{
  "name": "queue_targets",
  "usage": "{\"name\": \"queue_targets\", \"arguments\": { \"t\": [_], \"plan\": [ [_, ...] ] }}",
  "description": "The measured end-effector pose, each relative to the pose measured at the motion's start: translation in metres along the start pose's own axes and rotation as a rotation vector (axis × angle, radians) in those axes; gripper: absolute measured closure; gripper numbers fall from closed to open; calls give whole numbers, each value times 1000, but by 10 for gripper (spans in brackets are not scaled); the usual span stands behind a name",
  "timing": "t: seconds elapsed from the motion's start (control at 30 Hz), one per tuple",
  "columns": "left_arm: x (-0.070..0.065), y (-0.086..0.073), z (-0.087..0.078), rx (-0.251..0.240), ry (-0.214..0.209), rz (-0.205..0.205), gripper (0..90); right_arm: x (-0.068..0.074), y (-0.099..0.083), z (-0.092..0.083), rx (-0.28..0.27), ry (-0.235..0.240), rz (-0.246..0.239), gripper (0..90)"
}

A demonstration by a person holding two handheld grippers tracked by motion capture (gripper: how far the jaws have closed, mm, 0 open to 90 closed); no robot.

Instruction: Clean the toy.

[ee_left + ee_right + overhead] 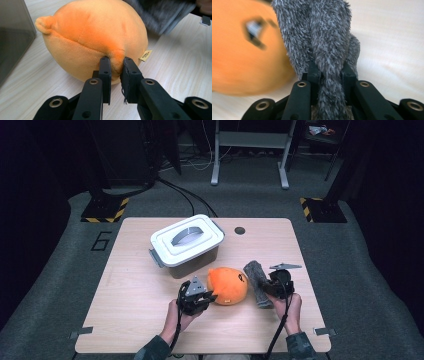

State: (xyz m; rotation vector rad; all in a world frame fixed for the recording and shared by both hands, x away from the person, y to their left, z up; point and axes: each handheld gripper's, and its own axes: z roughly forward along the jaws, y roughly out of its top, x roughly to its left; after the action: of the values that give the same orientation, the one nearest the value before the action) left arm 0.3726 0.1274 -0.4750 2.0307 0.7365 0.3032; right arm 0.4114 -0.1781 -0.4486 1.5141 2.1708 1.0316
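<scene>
High view: orange plush [228,285] sits just in front of the lidded box [186,246], toward my side of the table [130,310]. My left gripper [200,296] is at the plush's left edge, my right gripper [270,285] is off the plush's right side on a grey furry cloth [257,282] that lies touching or just beside the plush.

Left gripper view: jaws pinched tight on a small fold of orange plush [95,37] near its bottom seam, box wall to the plush's left, tag on the plush's right.

Right gripper view: jaws clamped on a bunched strip of grey cloth [324,45], orange plush [244,57] blurred just to the cloth's left.

Judgement: both items likely go in the box, lid is on yet. To do it well I keep the left pinch deep so the fold doesn't slip, lift the cloth clear of the plush without dragging it.
</scene>
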Motion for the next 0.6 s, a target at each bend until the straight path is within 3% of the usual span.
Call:
{"name": "queue_targets", "arguments": {
  "t": [0.03,0.07,0.17,0.3,0.47,0.5,0.53,0.6],
  "plan": [
    [1,0,-1,7,-6,4,790,8,8,-11,-37,18,-15,752],
    [1,0,-1,7,-6,4,789,8,8,-11,-37,18,-15,752],
    [1,0,0,1,-1,3,786,25,18,-17,-62,69,-47,752],
    [2,0,-1,2,3,6,769,43,21,-1,-6,68,-124,753],
    [5,-2,-2,-6,-1,-2,696,44,17,10,10,56,-118,755],
    [4,-3,-2,-7,5,-3,621,44,17,10,10,54,-107,755],
    [3,-2,-2,-3,3,1,621,44,17,10,10,54,-107,755],
    [1,-3,-3,-3,37,16,533,43,18,11,6,50,-113,754]
  ]
}}
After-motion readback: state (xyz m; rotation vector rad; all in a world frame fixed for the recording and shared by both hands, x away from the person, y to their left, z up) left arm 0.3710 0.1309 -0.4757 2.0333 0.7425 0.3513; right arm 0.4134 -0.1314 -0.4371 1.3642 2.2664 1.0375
